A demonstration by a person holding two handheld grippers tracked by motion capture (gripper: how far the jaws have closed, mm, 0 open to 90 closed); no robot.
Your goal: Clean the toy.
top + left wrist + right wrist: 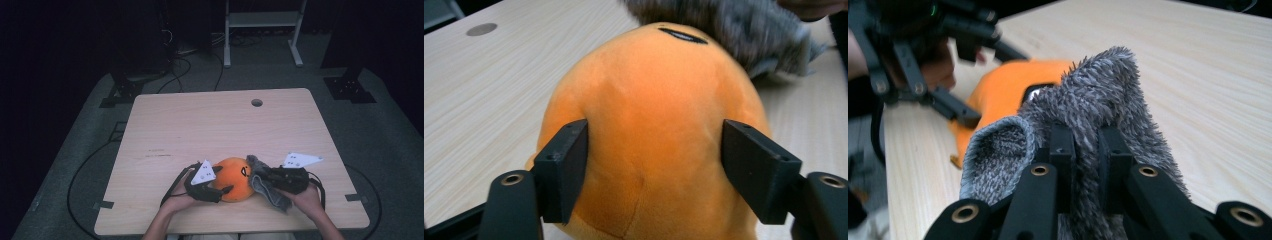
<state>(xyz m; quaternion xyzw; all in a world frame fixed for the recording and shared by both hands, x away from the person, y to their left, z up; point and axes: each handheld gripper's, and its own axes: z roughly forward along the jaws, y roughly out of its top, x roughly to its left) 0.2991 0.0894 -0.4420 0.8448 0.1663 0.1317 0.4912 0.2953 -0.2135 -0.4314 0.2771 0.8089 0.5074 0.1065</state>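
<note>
Orange plush (235,178): soft, light, squashy; left gripper (655,167) jaws clamped on its sides. Right gripper (1087,150) jaws pinch grey fuzzy cloth (1098,100), probably wiping it.

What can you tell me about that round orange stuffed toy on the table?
The round orange plush toy looks soft, with a stitched seam and small black markings near its top. It rests on the light wooden table near the front edge. The left gripper's black fingers press its sides, denting it slightly. A fuzzy grey cloth, pinched by the right gripper, lies against its other side.
</note>
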